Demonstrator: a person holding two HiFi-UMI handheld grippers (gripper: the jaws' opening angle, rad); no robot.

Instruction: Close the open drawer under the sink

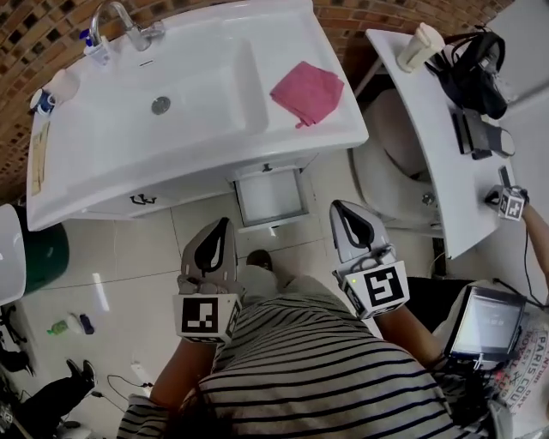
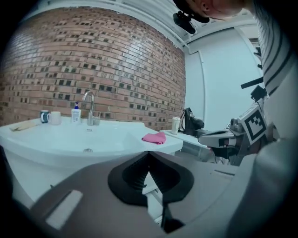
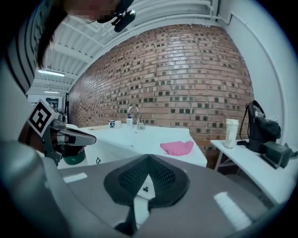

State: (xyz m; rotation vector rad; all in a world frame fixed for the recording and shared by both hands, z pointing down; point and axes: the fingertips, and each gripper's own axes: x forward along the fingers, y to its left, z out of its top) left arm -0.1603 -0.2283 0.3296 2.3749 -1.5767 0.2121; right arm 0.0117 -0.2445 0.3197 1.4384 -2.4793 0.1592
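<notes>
the open drawer (image 1: 270, 197) lay just ahead between the left tongs (image 1: 221, 230) and right tongs (image 1: 345, 214), both pinched together empty, the left seemingly nearer its front.

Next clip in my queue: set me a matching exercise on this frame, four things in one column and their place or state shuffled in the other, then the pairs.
Things
1. pink cloth
2. drawer
3. faucet
4. white cup

Place or state
A. standing on the side table
B. pulled open below the sink
C. at the sink's back edge
D. lying on the sink's right end

Pairs: 1-D, 2-B, 3-C, 4-A
</notes>
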